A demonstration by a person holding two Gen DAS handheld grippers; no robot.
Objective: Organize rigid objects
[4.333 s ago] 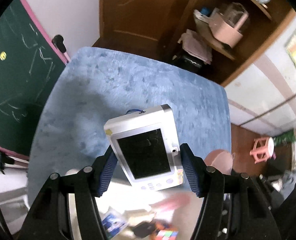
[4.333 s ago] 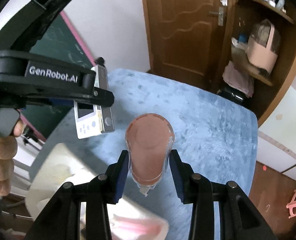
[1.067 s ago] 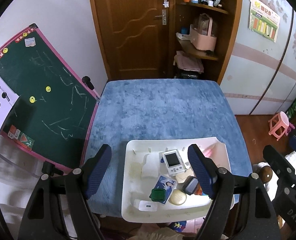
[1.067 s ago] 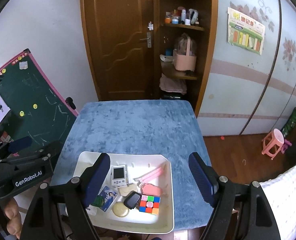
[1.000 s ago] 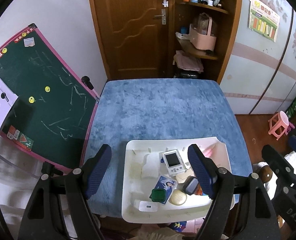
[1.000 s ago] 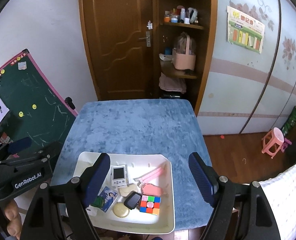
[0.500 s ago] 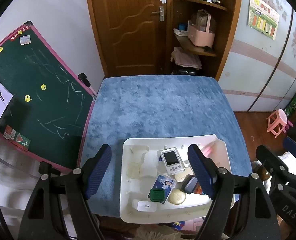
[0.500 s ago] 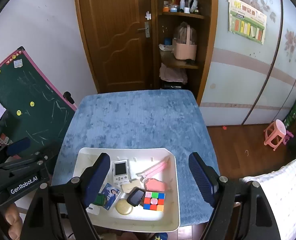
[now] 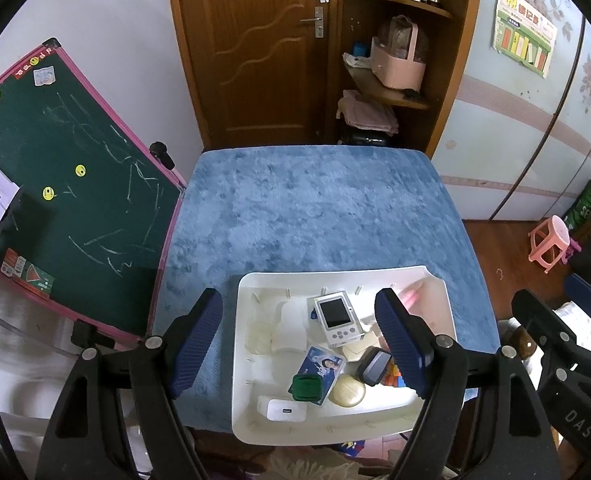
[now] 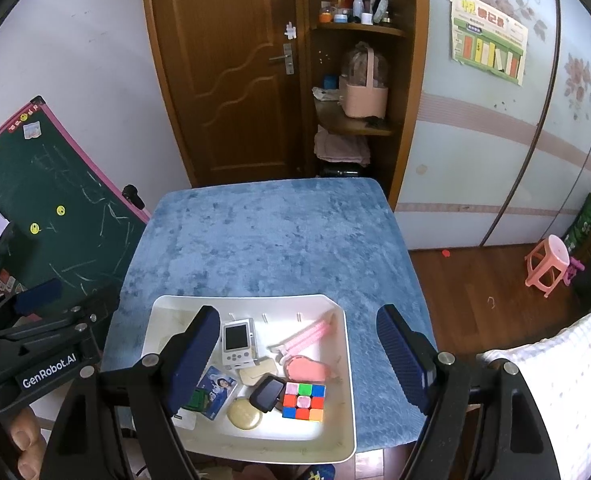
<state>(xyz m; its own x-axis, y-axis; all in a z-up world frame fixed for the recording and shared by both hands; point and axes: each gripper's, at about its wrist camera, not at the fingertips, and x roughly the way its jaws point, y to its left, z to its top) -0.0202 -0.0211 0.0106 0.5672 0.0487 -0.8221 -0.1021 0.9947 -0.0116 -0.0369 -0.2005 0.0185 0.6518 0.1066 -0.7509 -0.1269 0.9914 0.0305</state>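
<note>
**Tray loaded and overhanging the near table edge; both claws empty**

We find the rigid objects gathered in the white tray (image 10: 345, 380), which sits at the 6 o'clock edge of the blue table (image 10: 271, 236). In the tray, the white handheld device (image 10: 237, 342) lies toward 11 o'clock, the pink clip (image 10: 307, 336) toward 1 o'clock, and the colour cube (image 10: 304, 396) toward 5 o'clock. The dark case (image 10: 267, 393) touches the cube's left side; the round tan disc (image 10: 245, 414) lies just beside the case. The picture card (image 10: 215, 391) and a green item (image 9: 305, 386) sit at 8 o'clock, and a small white block (image 9: 286, 410) at 7 o'clock.

The left gripper (image 9: 299, 344) stands wide open and holds nothing. The right gripper (image 10: 299, 360) is likewise spread wide and empty. Both hang well above the tray.

Risks, in our judgement:

- The tray's near rim appears to project past the table edge. A downward press at 6 o'clock could tip it and spill the contents.
- The contents are crowded and partly overlapping. Reaching for one piece could nudge its neighbours, notably the case against the cube.
- The plush cover gives little grip; a sideways push may slide the tray off.
- The flat card and disc offer thin edges, so a pinch may slip.
- The two grippers work close together and could collide over the tray.
</note>
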